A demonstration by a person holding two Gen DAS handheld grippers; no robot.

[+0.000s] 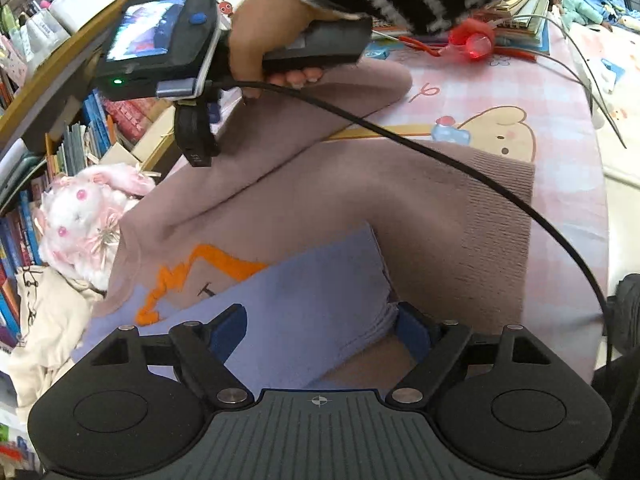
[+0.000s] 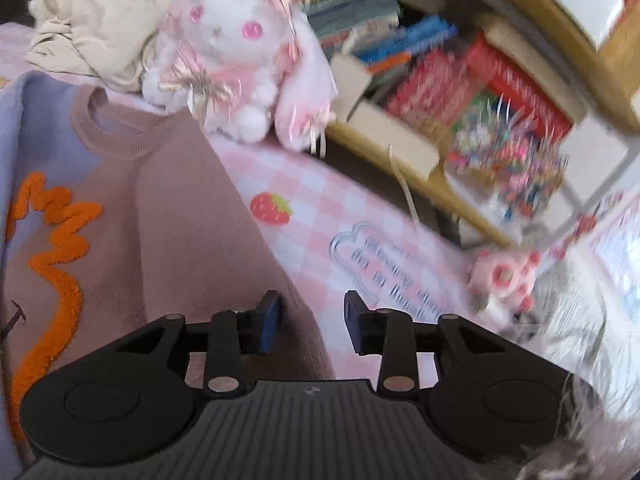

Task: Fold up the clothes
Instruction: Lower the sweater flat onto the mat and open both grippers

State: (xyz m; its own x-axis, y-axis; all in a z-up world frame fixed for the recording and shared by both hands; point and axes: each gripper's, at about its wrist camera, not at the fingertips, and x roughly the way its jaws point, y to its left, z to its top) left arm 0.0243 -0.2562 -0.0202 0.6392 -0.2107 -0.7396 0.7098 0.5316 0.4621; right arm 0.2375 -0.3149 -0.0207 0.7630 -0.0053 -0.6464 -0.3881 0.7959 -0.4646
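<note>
One mauve knit sweater (image 1: 320,184), lilac panels, orange fuzzy zigzag motif (image 1: 192,276), spread flat on pink checked bedsheet (image 1: 520,92); round neckline (image 2: 112,128) toward plush rabbit (image 2: 240,60), ribbed hem (image 1: 496,216) toward opposite end, long axis neck to hem; one sleeve folded diagonally across body, cuff of lilac sleeve (image 1: 320,292) lying in front of left gripper

Left gripper (image 1: 324,332): jaws spread wide, lilac sleeve cloth lying between blue pads (image 1: 228,332), not pinched

Right gripper (image 2: 310,328): jaws partly apart, nothing between them; left pad above sweater's side edge, right pad above bare sheet; also seen from left wrist view, held in one hand (image 1: 264,36), striped cuff at wrist, pointing down at sleeve

One plush rabbit beside neckline, touching one crumpled cream garment (image 2: 88,28); bookshelf (image 2: 440,80) beyond bed, blurred
</note>
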